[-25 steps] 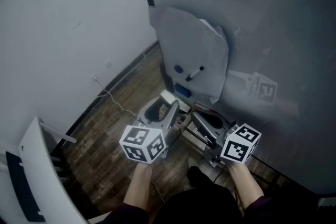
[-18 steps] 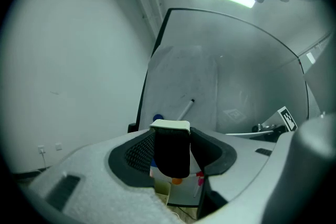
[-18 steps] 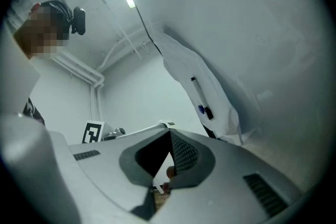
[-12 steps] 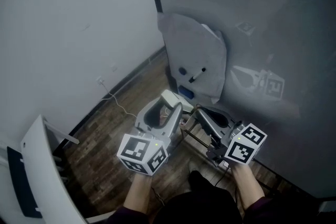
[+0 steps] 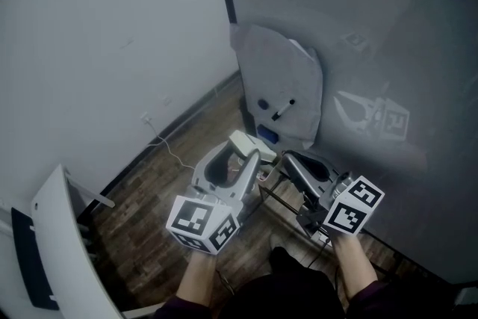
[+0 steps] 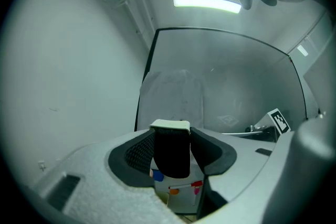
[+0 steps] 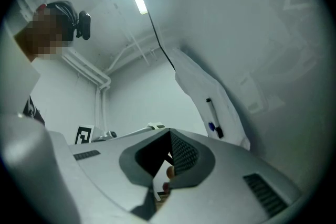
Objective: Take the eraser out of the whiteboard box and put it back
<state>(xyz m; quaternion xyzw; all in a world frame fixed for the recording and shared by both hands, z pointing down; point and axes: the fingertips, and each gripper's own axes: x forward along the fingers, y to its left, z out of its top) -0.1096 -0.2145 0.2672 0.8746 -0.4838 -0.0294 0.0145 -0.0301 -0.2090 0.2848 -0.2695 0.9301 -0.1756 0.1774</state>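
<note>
evidently the eraser (image 6: 170, 157) is out of the box. it stands upright at the centre of the left gripper view, white back on top and black felt facing the camera, pinched between the 2 dark pads of the left gripper (image 6: 172, 138). the jaws stand wide because the eraser fills the gap between them, and the level hold likely keeps the felt clear of the grey board (image 5: 358, 26) that fills the right of the head view.

just under the eraser, low centre of the left gripper view, sits the whiteboard box (image 6: 179, 201), a white container. blue, orange and red spots show at its face, probably marker caps, though they are too small to be sure.

the right gripper (image 7: 169, 135) has its tips together with nothing between them. it sits beside the left one, probably free to steady the box.

in the upper middle of the head view a white sheet (image 5: 280, 78) hangs on the board with 1 black marker (image 5: 281, 110) stuck to it. by this reading the take-out half is done and the return to the box remains.
</note>
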